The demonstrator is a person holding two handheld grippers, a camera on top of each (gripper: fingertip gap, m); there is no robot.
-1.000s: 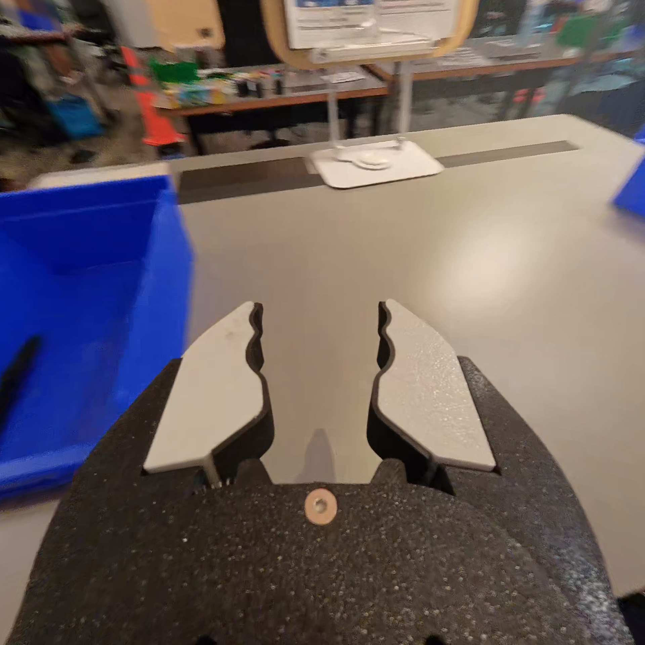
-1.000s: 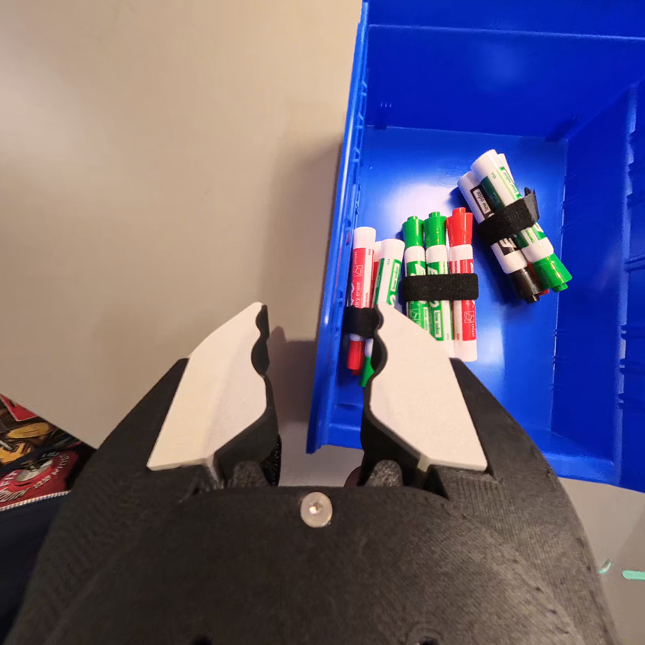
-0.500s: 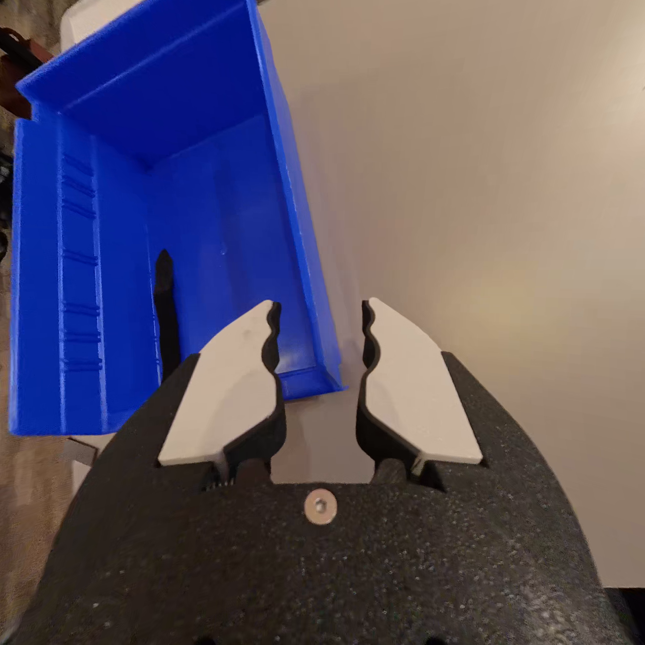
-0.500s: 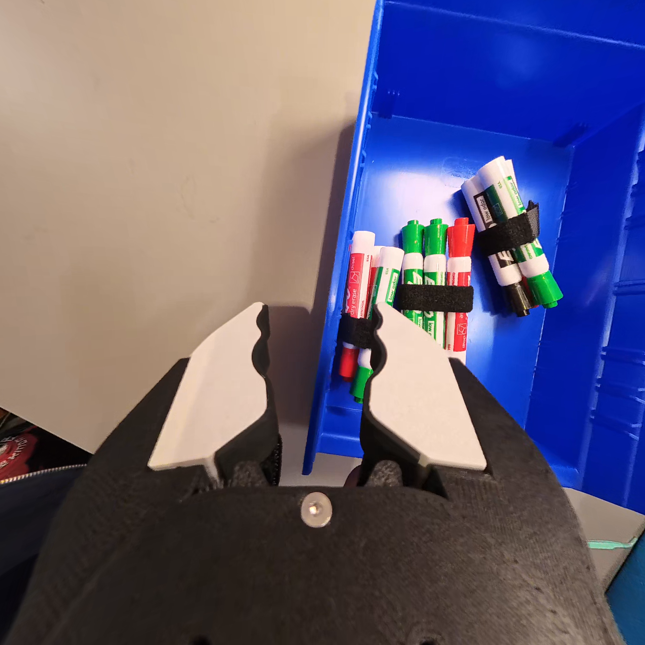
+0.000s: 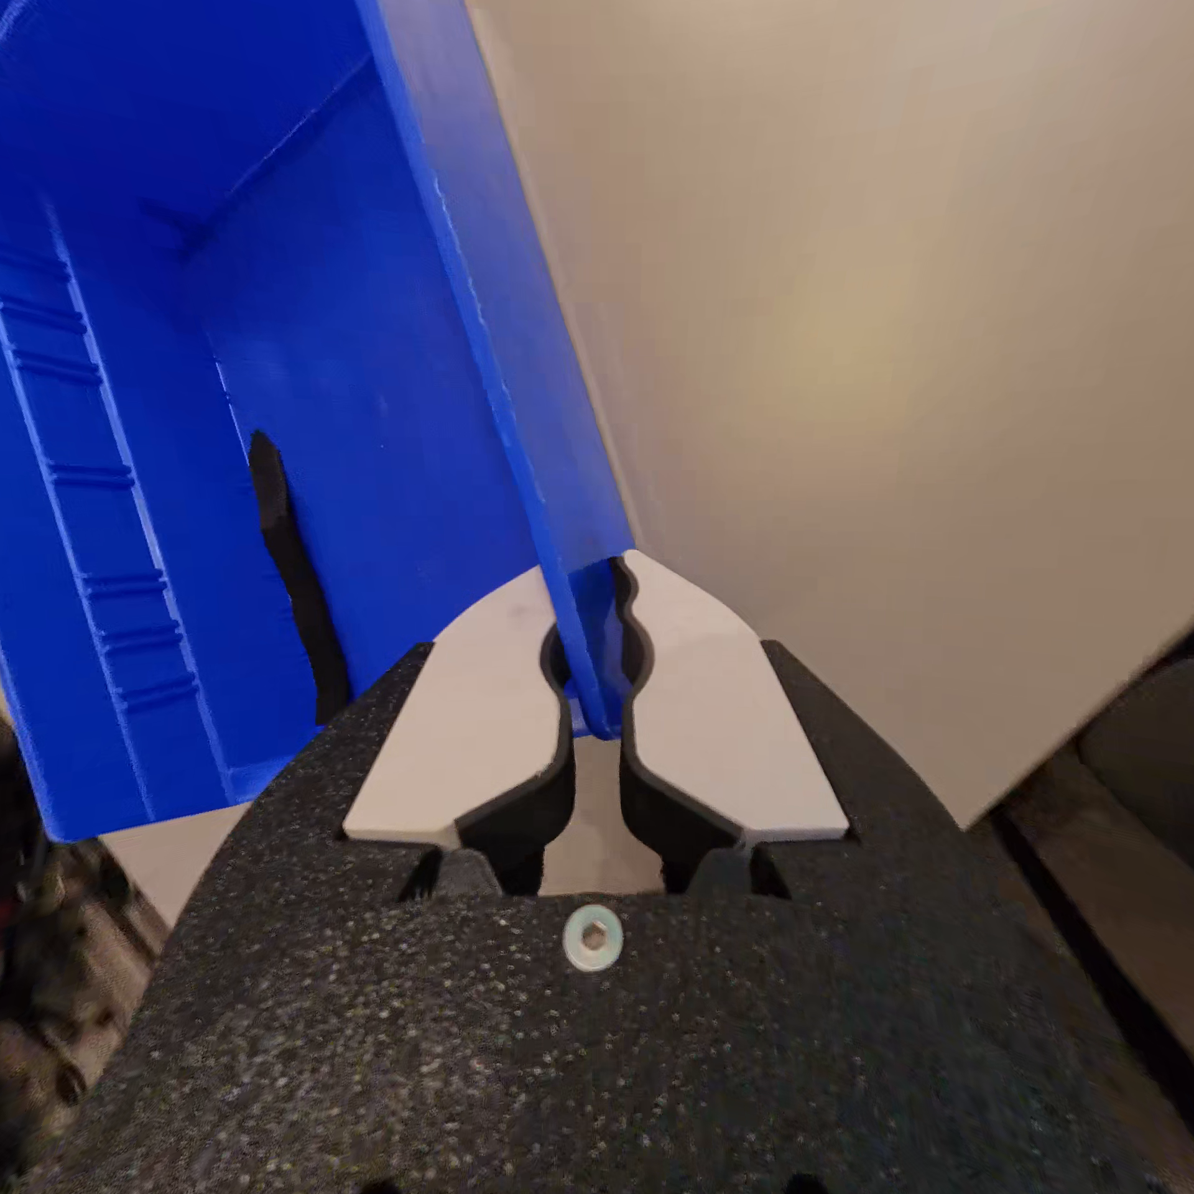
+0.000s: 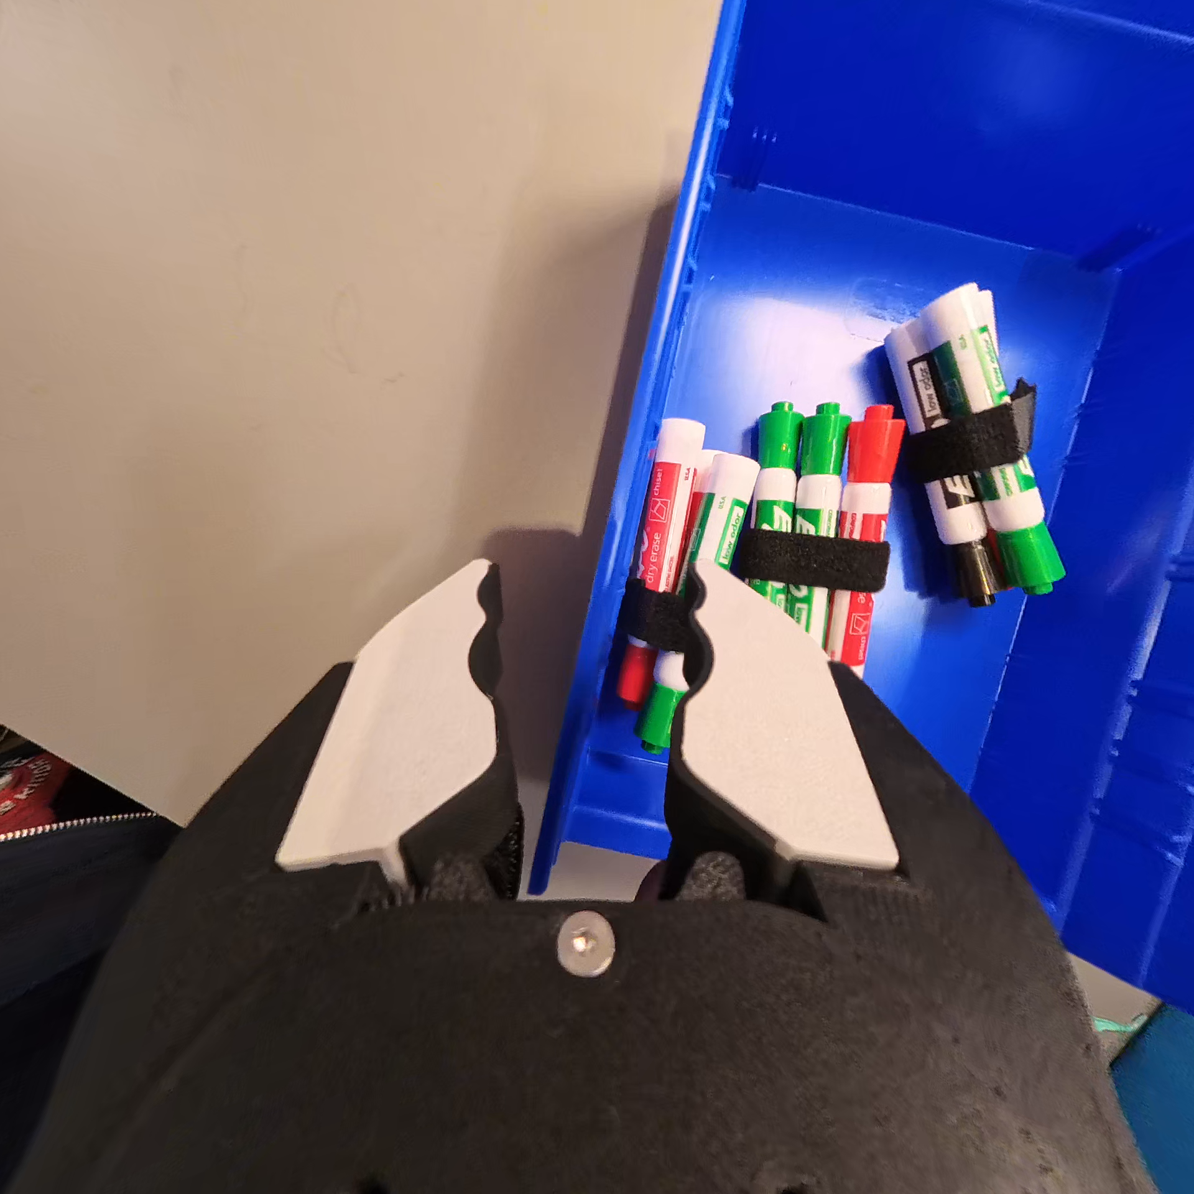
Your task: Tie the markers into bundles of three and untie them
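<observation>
Left gripper point(image 5: 591, 652) is clamped on the bin point(image 5: 362, 400) wall; right gripper point(image 6: 591, 636) is open, empty. Steady the bin before lifting a bundle point(image 6: 672, 581).

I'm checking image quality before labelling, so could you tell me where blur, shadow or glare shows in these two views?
Left wrist view: the blue bin wall between the left gripper fingers is motion-smeared, and warm glare spreads over the table. Right wrist view: sharp; the marker bundles read clearly, and the right gripper casts a soft shadow beside the right bin.

The markers point(image 6: 811, 536) bear printed labels, small and perhaps partly legible.
</observation>
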